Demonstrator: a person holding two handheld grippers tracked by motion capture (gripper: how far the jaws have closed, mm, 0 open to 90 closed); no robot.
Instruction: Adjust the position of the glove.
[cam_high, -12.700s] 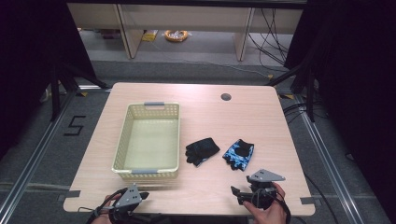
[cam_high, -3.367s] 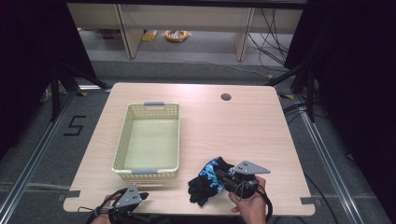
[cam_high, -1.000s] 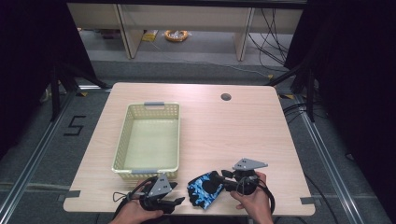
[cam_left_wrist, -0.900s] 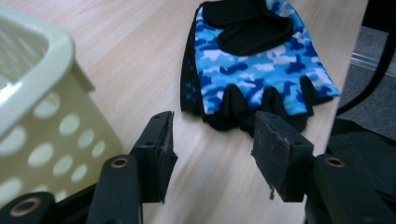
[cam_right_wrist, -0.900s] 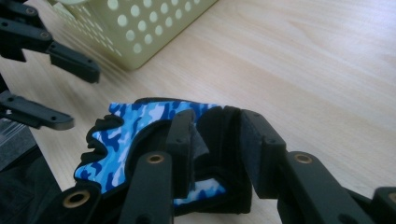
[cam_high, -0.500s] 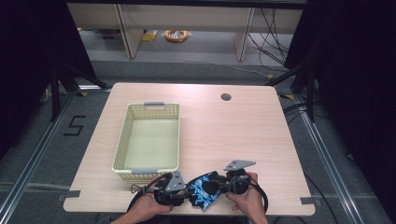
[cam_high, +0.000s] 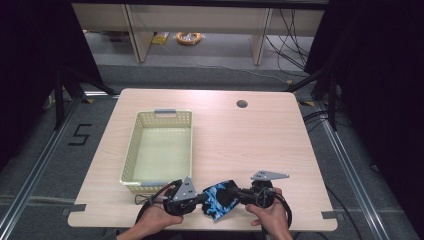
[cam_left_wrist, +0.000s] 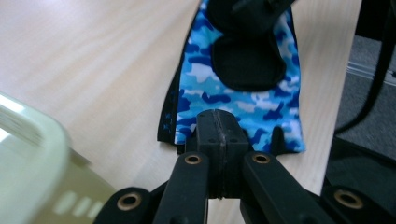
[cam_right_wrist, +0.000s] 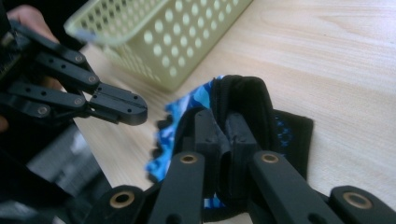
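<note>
Blue camouflage fabric with black palm padding marks the glove (cam_high: 219, 199), which is stretched between the two grippers at the near edge of the table (cam_high: 260, 135), a little left of its middle. The near tip of the glove reaches almost to the table's near rim. From the left, the left gripper (cam_high: 202, 199) meets the glove's edge; in the left gripper view its jaws have just been closing and now stand pressed together, with the glove's (cam_left_wrist: 243, 88) near hem lying right at their tips. Whether a fold of cloth is caught between them I cannot tell from there. In the right gripper view those same jaws (cam_right_wrist: 135, 111) stand shut just clear of the fabric's ragged blue edge. From the right, the right gripper (cam_high: 239, 195) has also just been closing, and its jaws are clamped on the black cuff of the glove (cam_right_wrist: 243, 100), the cloth bunched up around the pads.

Just left of and beyond the left gripper sits the pale yellow perforated basket (cam_high: 131, 160); its near end wall is close to that gripper, leaving little room on that side. The person's hands come in over the near rim, the left hand (cam_high: 157, 217) and the right hand (cam_high: 272, 215) both partly off the table.

Beyond the glove and to the right, the light wood tabletop lies bare as far as the small round cable hole (cam_high: 242, 104) near the far edge, giving wide room for moving.
</note>
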